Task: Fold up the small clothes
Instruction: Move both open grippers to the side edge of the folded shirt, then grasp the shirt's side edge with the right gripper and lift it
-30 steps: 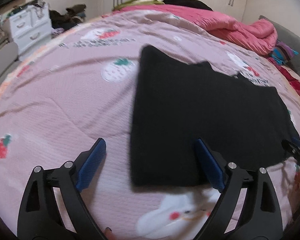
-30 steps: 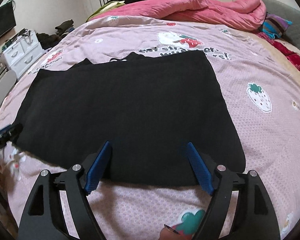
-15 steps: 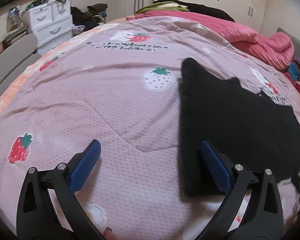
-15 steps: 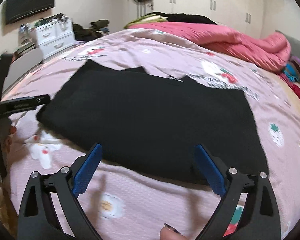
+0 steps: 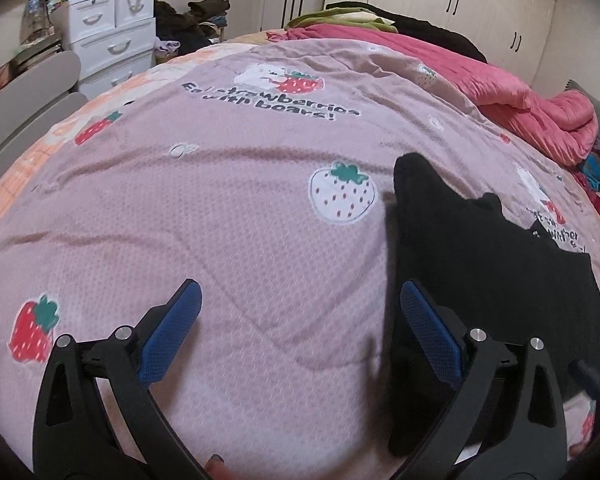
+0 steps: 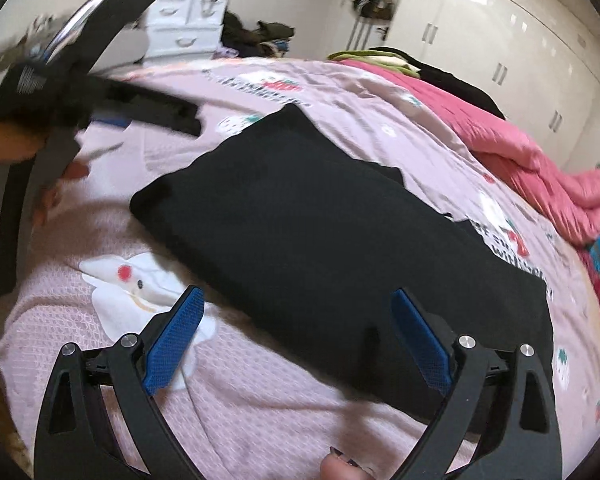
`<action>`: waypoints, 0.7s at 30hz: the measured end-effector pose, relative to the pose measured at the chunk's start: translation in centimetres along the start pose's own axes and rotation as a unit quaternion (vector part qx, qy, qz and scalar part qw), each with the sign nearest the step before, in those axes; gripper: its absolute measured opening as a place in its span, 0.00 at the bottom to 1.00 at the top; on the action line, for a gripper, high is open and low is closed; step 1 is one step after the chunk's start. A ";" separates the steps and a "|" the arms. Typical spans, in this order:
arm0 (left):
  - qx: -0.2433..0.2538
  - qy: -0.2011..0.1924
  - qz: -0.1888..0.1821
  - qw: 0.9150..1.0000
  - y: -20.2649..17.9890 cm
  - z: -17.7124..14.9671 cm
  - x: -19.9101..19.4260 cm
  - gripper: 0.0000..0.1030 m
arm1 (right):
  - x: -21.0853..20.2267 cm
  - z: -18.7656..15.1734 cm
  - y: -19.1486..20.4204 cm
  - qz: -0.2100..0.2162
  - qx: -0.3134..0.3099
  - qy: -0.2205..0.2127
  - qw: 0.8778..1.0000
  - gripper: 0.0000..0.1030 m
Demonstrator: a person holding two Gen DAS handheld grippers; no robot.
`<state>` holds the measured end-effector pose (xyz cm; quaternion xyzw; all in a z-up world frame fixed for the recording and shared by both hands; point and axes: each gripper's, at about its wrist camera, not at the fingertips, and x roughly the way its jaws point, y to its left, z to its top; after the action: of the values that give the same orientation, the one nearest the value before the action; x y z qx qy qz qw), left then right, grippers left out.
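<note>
A black garment (image 6: 340,248) lies flat, folded into a rectangle, on the pink strawberry bedspread (image 5: 220,240). My right gripper (image 6: 297,294) hovers open over the garment's near edge, its blue pads apart and pressing on nothing. My left gripper (image 5: 299,292) is open over bare bedspread. The garment (image 5: 480,248) lies to its right, and its left edge runs just beside the right finger. In the right wrist view the left gripper (image 6: 60,92) shows blurred at the upper left, held by a hand.
A pink quilt (image 5: 540,112) is bunched along the far side of the bed, with green and black clothes behind it. White drawers (image 5: 108,40) and a grey chair (image 5: 32,92) stand off the bed's left. White wardrobes (image 6: 500,40) line the back wall.
Both grippers have swung left across the bed. The left one has left the garment's corner and now stands over bare bedspread; the right one has moved toward the garment's left end and rolled.
</note>
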<state>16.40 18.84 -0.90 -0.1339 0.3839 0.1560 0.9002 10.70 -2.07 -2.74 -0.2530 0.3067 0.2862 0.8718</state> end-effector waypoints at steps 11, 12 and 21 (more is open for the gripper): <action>0.009 0.005 -0.022 1.000 -3.1 3.1 2.4 0.91 | 3.2 1.7 1.7 -0.032 -0.051 0.016 0.998 0.92; 0.010 0.005 -0.023 1.000 -3.2 3.4 2.7 0.91 | 3.5 1.9 1.8 -0.033 -0.054 0.016 0.998 0.92; -0.002 0.014 -0.057 0.998 -3.4 5.7 4.4 0.91 | 4.2 4.0 2.1 -0.065 -0.070 -0.034 0.995 0.60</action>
<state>24.26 18.55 0.13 -0.1595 0.3875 0.1032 0.9021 13.58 3.35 -3.47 -0.3229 0.2388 0.2587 0.8785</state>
